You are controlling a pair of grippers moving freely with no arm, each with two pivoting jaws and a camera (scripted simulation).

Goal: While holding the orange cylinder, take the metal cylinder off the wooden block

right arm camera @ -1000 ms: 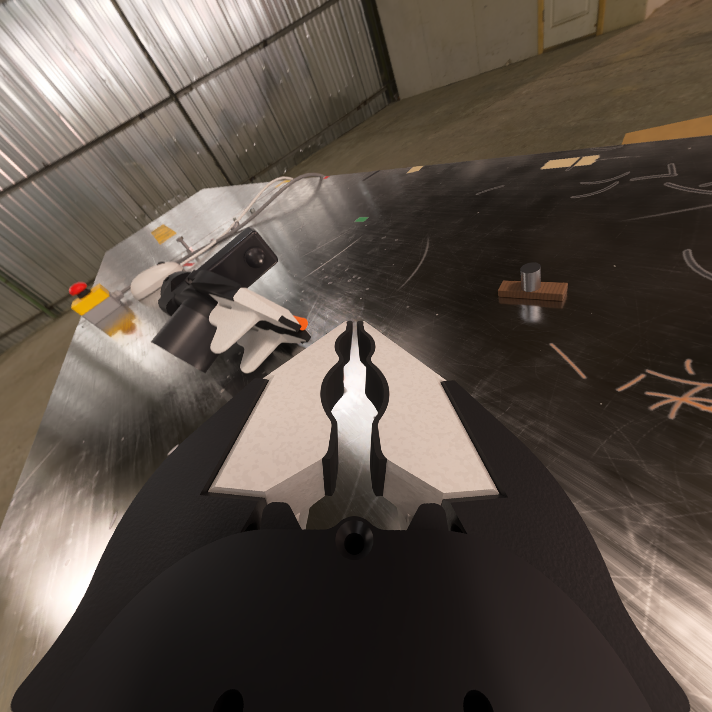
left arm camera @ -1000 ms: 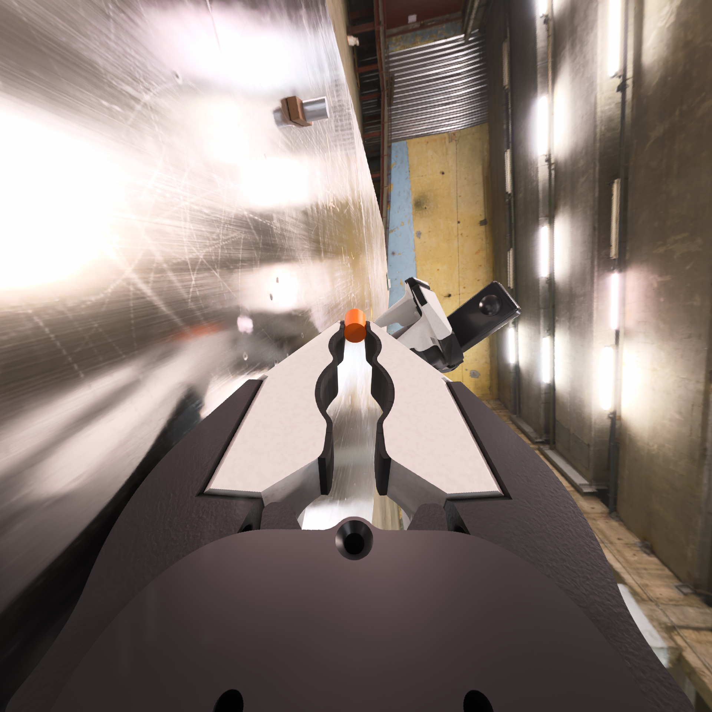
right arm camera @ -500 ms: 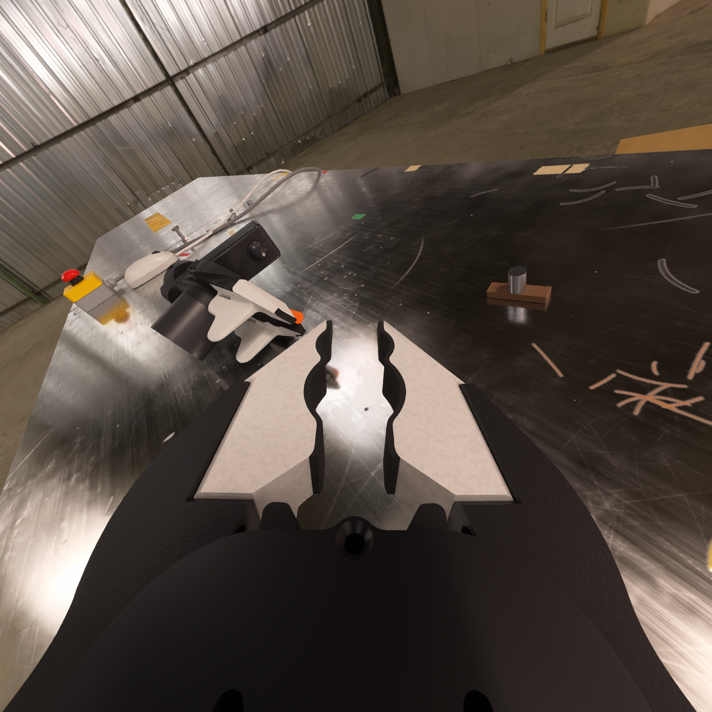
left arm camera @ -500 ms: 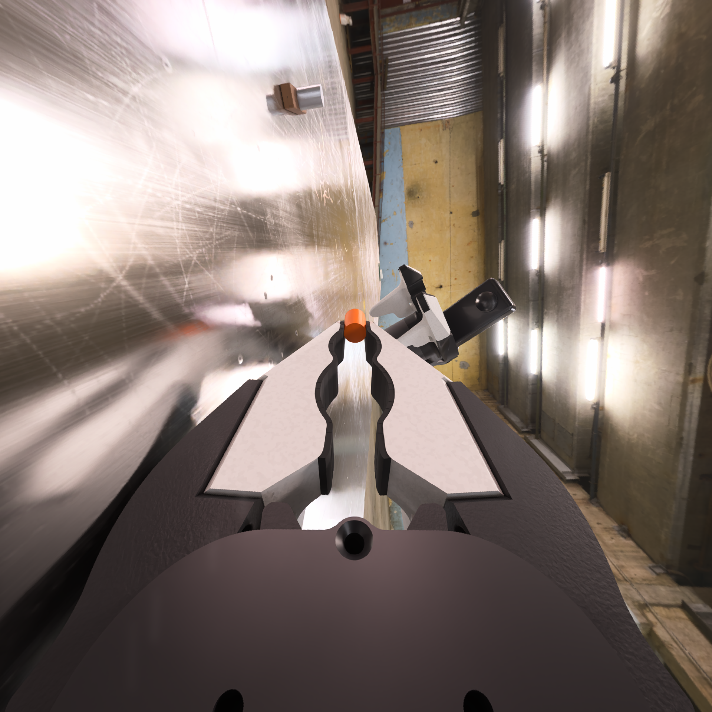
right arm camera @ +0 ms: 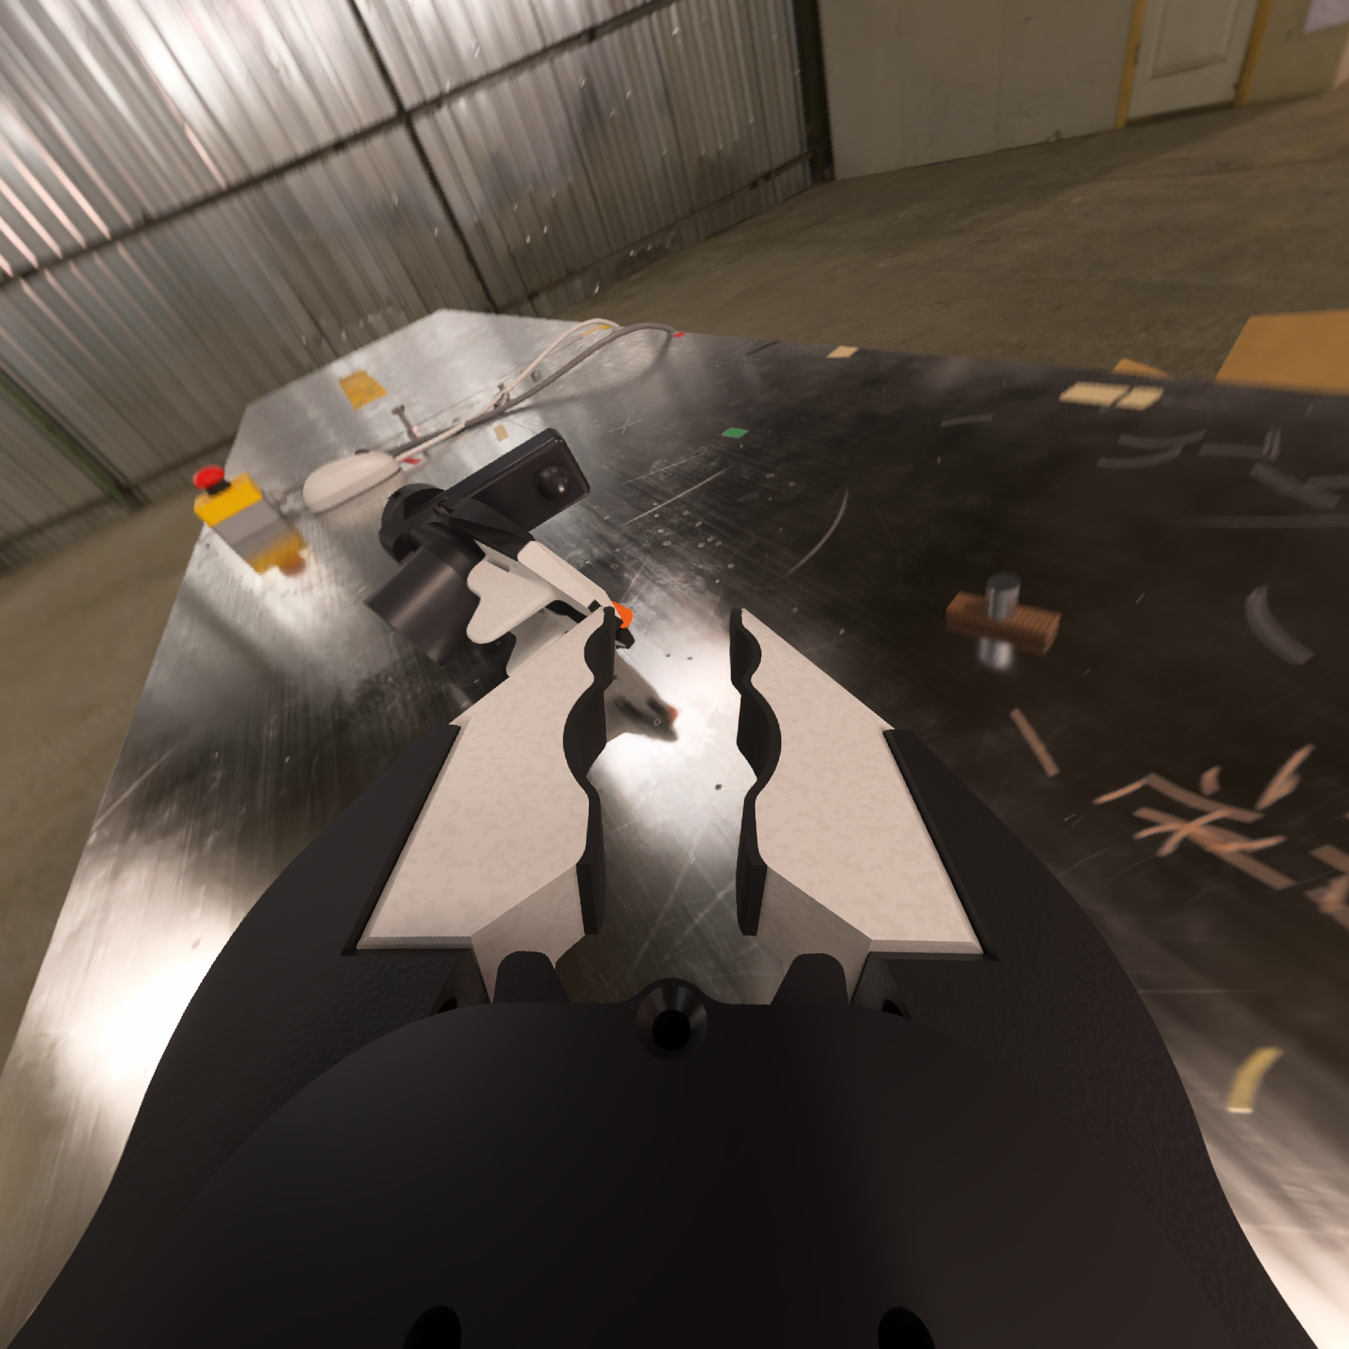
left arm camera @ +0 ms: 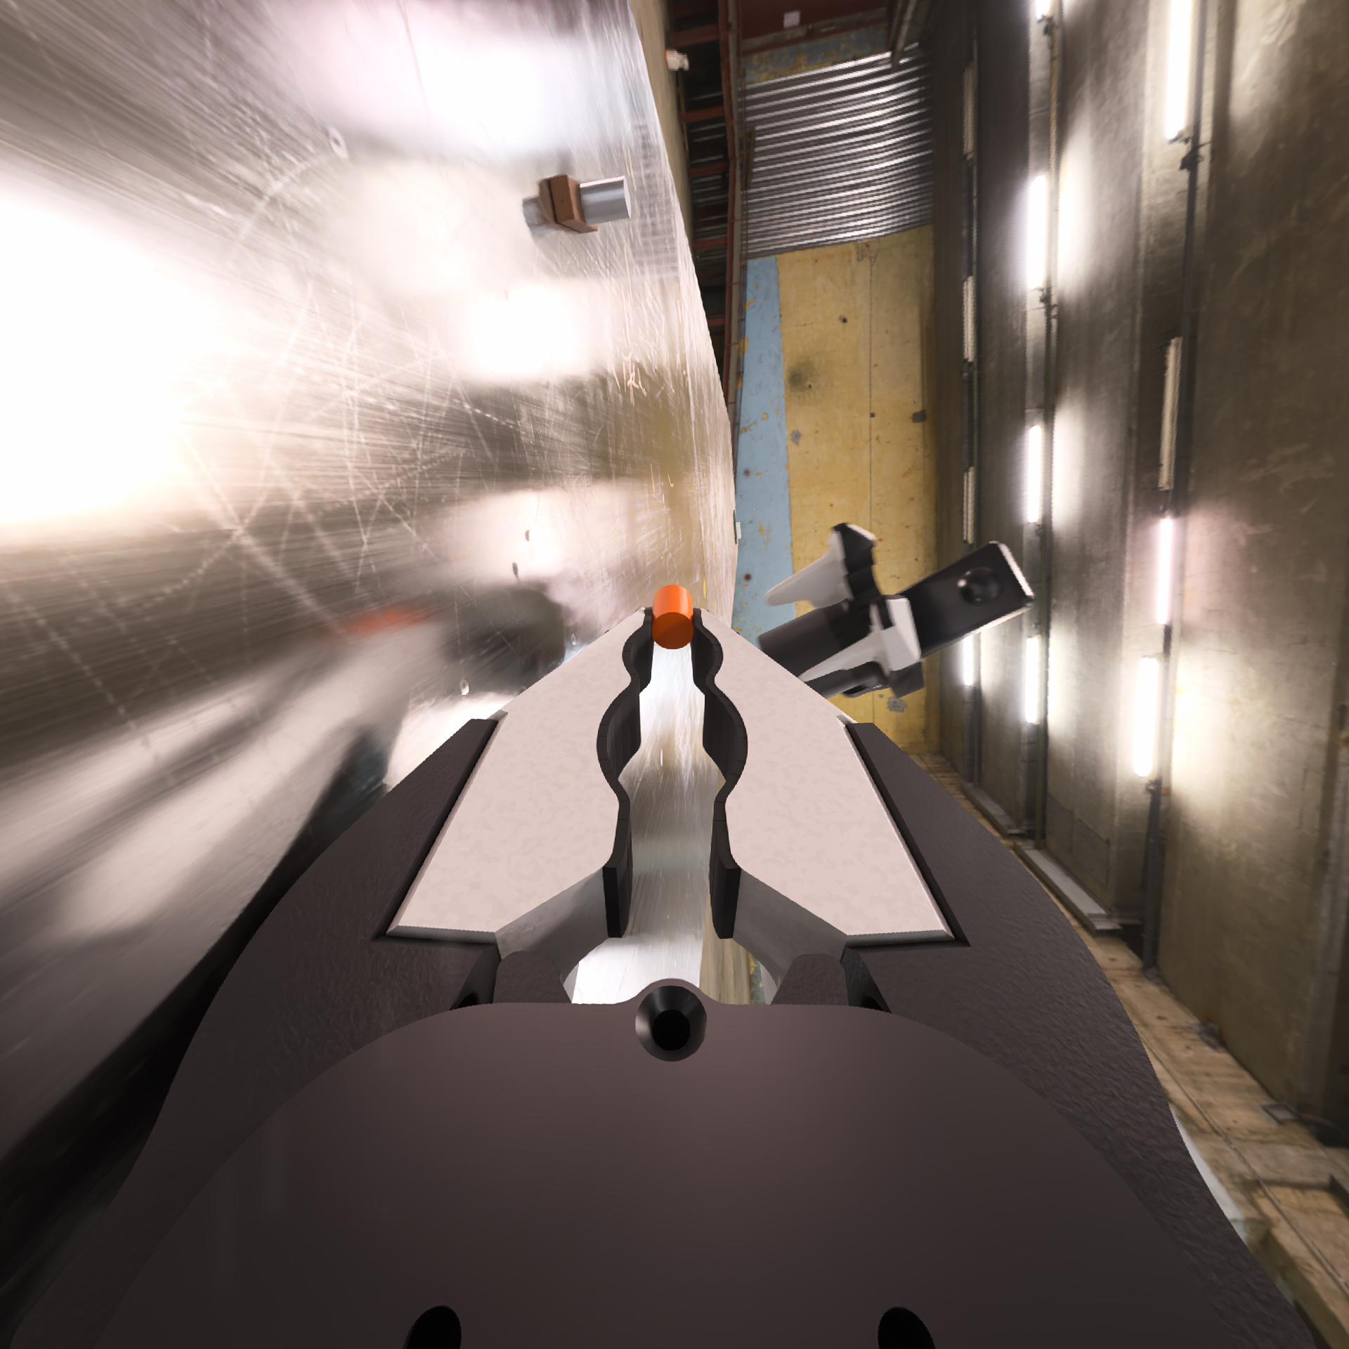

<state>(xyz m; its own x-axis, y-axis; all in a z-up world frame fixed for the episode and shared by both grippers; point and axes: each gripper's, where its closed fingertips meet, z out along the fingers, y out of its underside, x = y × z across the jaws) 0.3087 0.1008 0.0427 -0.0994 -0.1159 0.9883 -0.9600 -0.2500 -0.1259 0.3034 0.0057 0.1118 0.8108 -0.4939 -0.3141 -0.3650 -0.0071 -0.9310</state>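
My left gripper is shut on a small orange cylinder, pinched at the very fingertips above the steel table. It also shows in the right wrist view, with the orange cylinder at its tip. A short metal cylinder stands upright on a flat wooden block, far right of my right gripper. The right gripper is open and empty above the table. In the left wrist view the metal cylinder and the block are far ahead, and the right gripper is off to the side.
A yellow and grey box with a red button, a white oval object and cables lie at the table's far left corner. The table is scratched steel with bits of tape; its left edge is near.
My right gripper went from shut to wide open and lifted slightly. My left gripper still holds the orange cylinder and has barely moved.
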